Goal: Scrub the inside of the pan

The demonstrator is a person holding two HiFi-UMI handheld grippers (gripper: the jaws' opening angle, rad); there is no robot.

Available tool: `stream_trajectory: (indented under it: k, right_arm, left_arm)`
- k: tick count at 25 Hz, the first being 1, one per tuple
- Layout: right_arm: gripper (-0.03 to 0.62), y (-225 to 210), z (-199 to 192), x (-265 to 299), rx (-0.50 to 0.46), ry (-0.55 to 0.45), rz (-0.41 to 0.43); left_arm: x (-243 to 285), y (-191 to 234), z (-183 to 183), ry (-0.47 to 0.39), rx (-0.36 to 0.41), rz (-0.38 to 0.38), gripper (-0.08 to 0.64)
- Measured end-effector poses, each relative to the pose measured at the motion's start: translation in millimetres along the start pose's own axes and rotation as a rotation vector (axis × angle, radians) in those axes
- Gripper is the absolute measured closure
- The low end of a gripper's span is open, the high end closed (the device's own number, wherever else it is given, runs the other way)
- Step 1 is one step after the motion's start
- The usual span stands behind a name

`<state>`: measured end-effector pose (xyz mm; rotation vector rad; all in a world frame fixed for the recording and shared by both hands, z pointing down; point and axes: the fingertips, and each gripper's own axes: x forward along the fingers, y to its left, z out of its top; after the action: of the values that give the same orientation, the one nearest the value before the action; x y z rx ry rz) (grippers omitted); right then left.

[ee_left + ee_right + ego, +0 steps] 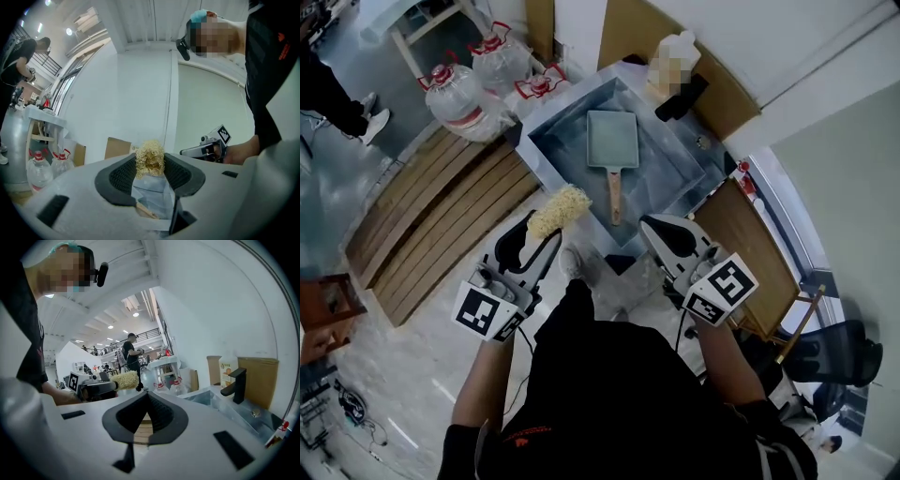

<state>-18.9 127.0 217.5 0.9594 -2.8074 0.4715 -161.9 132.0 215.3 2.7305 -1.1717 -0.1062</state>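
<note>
A pale rectangular pan (pixel 612 139) with a wooden handle (pixel 615 195) lies flat in the steel sink (pixel 675 159), handle toward me. My left gripper (pixel 546 225) is shut on a yellow fibrous scrubber (pixel 559 210), held in the air over the sink's near left edge. The left gripper view shows the scrubber (pixel 149 159) pinched between the black pads (pixel 123 176). My right gripper (pixel 649 225) hovers near the sink's near right edge, its jaws closed tip to tip with nothing in them (pixel 146 399). Neither gripper touches the pan.
A black faucet (pixel 680 98) and a bottle (pixel 673 61) stand at the sink's far corner. Water jugs (pixel 478 89) sit beyond a wooden slatted platform (pixel 441 216) on the left. A wooden board (pixel 750 248) flanks the right, with a dark chair (pixel 834 352) beyond it.
</note>
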Motion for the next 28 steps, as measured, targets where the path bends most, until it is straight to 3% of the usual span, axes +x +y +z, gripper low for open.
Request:
stream_trajectory:
  k: [5, 12, 28]
  right_arm:
    - [0.591, -23.0, 7.2, 48.3, 0.029, 0.023, -0.036]
    - [0.591, -47.3, 12.3, 86.9, 0.055, 0.035, -0.085]
    - [0.591, -94.2, 14.5, 108.8, 0.081, 0.059, -0.076]
  left_arm:
    - [20.4, 56.9, -0.4, 0.047, -0.036, -0.025, 0.380]
    - [46.0, 115.1, 1.3, 0.067, -0.026, -0.055, 0.380]
    - [90.7, 134.8, -18.9, 0.135, -0.040, -0.059, 0.380]
